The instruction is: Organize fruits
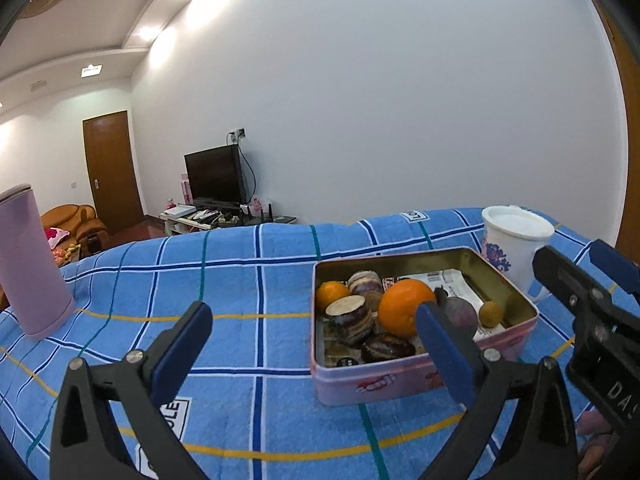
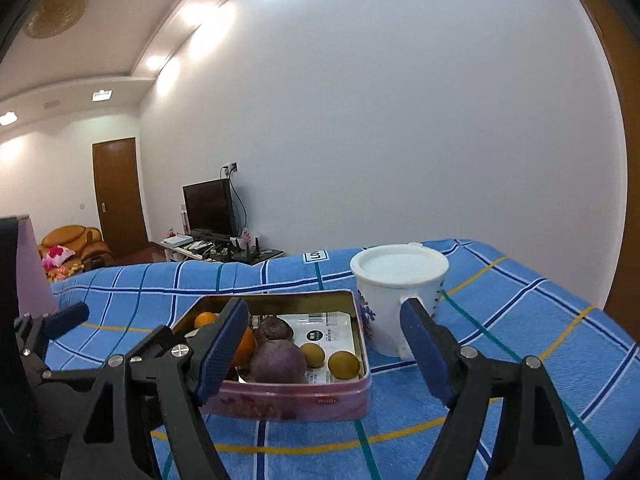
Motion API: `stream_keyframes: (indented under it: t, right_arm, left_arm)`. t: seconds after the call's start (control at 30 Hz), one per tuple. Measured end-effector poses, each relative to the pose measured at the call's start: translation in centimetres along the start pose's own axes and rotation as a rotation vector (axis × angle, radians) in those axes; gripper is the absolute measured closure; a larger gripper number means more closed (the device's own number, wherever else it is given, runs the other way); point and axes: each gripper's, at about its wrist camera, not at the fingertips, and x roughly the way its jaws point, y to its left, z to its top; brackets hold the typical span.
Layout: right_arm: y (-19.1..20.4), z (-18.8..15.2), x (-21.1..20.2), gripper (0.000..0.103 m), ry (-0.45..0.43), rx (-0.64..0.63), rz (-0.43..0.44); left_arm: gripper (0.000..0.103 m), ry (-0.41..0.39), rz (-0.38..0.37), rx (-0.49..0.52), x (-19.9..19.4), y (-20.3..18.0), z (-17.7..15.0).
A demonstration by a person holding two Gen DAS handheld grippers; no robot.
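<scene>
Blue plaid-covered table [image 1: 256, 272] bearing a pink tin [image 1: 424, 376], white mug [image 2: 396, 300] and lilac cylinder [image 1: 28, 260]

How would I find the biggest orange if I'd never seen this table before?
Look on the blue checked cloth for the open pink tin beside the white mug. The big orange sits in the tin's middle. It is far larger than the small orange behind it, and brighter than the dark purple fruits.

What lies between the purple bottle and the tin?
Nothing but bare blue checked cloth separates the bottle from the tin; the left wrist view shows it.
</scene>
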Motion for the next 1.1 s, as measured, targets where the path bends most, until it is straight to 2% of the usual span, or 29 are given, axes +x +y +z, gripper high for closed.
stream_keyframes:
  t: [0.23, 1.1]
  right_arm:
    - [0.5, 0.0, -1.7, 0.023, -0.052, -0.026, -0.019]
    - [0.1, 0.0, -1.5, 0.023, -0.046, -0.009, -0.022]
  left_arm:
    - [0.000, -0.023, 0.012, -0.010, -1.2, 0.3, -0.3]
    - [0.000, -0.017, 0.048, -0.018, -1.6, 0.5, -0.5]
